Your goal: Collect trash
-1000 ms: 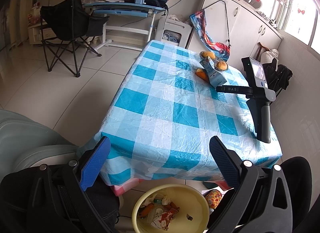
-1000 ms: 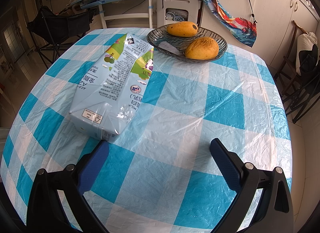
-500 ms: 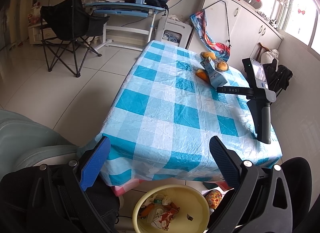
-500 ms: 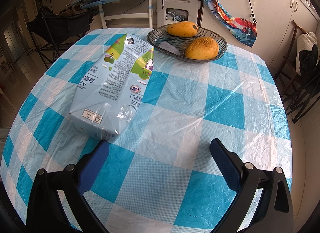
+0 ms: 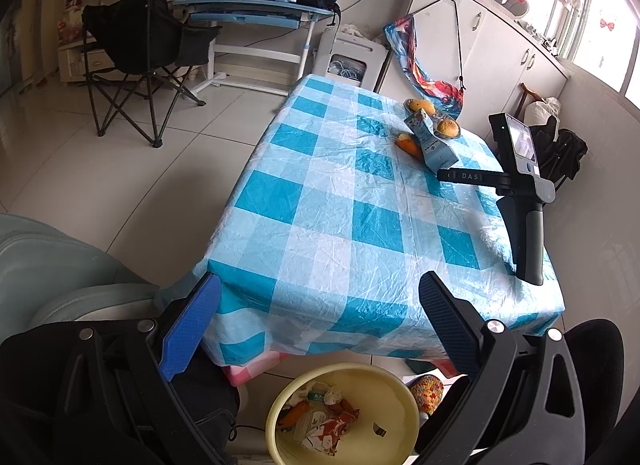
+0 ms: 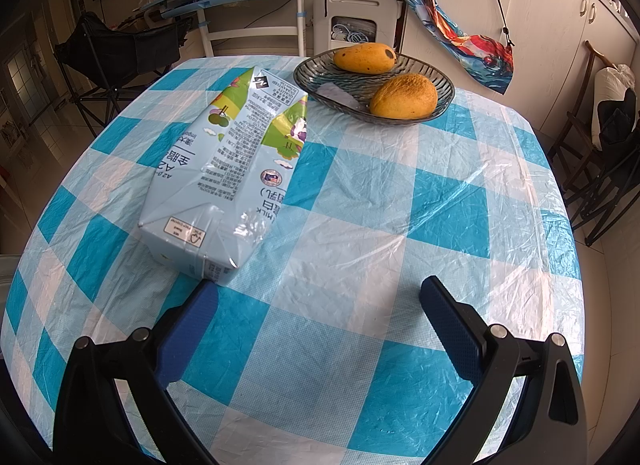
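A crushed light-blue milk carton (image 6: 228, 169) lies on its side on the blue-and-white checked tablecloth (image 6: 400, 225); from the left wrist view the carton (image 5: 434, 143) shows at the table's far end. My right gripper (image 6: 320, 293) is open just short of the carton's near end, its left finger close to the carton's corner. My left gripper (image 5: 318, 295) hangs open and empty beyond the table's near edge, above a yellow bin (image 5: 400, 397) that holds wrappers and scraps. The right gripper's handle (image 5: 524, 201) stands over the table's right side.
A glass dish (image 6: 440, 85) with two mangoes (image 6: 402, 96) sits behind the carton. An orange scrap (image 5: 406, 143) lies left of the carton. A folding chair (image 5: 136, 49) and a desk (image 5: 256, 9) stand on the far floor; dark chairs (image 6: 600, 169) crowd the table's right.
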The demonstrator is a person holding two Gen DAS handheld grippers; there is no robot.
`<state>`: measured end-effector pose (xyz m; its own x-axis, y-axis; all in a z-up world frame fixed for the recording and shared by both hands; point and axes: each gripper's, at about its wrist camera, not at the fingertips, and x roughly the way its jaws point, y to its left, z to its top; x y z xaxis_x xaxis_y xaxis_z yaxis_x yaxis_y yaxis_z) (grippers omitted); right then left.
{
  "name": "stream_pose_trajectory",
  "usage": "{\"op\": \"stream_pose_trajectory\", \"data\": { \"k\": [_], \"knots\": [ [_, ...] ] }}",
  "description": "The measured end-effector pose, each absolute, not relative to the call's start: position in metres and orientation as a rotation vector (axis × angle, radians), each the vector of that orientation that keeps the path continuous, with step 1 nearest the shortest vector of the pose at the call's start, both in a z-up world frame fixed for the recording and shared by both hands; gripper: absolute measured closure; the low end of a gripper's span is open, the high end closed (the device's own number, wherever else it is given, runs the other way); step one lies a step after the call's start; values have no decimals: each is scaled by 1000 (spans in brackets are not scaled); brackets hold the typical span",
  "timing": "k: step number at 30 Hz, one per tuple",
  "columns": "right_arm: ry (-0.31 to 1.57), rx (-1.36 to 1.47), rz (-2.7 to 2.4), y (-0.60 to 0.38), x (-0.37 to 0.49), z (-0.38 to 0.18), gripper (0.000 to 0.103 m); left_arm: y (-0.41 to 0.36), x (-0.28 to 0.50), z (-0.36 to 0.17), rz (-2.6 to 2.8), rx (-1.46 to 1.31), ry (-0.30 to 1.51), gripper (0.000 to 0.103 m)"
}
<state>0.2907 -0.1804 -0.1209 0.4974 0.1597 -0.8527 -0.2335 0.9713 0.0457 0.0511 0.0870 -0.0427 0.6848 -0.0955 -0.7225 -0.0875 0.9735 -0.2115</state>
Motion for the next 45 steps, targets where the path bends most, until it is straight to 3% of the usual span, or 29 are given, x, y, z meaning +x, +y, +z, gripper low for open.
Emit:
{"op": "stream_pose_trajectory", "data": {
  "k": [15, 45],
  "knots": [
    [1022, -80, 239, -181, 291, -121, 7, 54, 39, -41, -32, -92, 799, 7],
    [1020, -80, 241, -182, 290, -121, 7, 42, 119, -39, 29, -5, 840, 7]
  ]
}}
